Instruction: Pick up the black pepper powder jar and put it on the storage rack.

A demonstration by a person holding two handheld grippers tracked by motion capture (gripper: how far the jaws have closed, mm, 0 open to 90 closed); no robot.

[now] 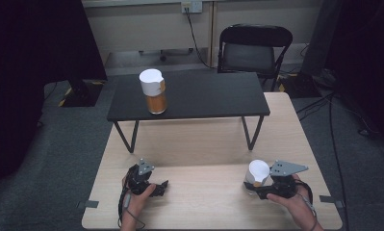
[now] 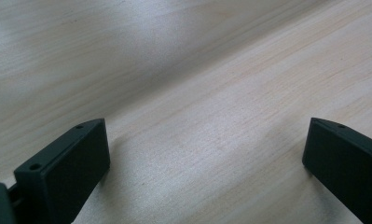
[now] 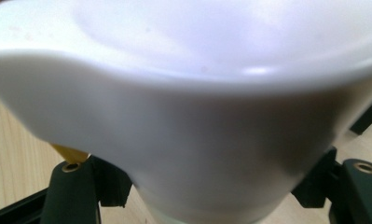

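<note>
Far ahead of both tongs: small black table (image 1: 204, 103) with an orange jar (image 1: 156, 98), white cup upside down on top. Right tongs (image 1: 258, 188) squeezed tight on a white cup (image 1: 258, 172). Left tongs (image 1: 161, 186) wide open over bare wood, holding nothing.

Both black grippers (left gripper (image 1: 161, 186), right gripper (image 1: 255, 190)) carry grey three-cornered plates, trailing cables, and screw-holed fingers (image 2: 65, 170).

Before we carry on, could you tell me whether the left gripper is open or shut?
Open: the left gripper has its jaws wide apart over the bare table.
</note>
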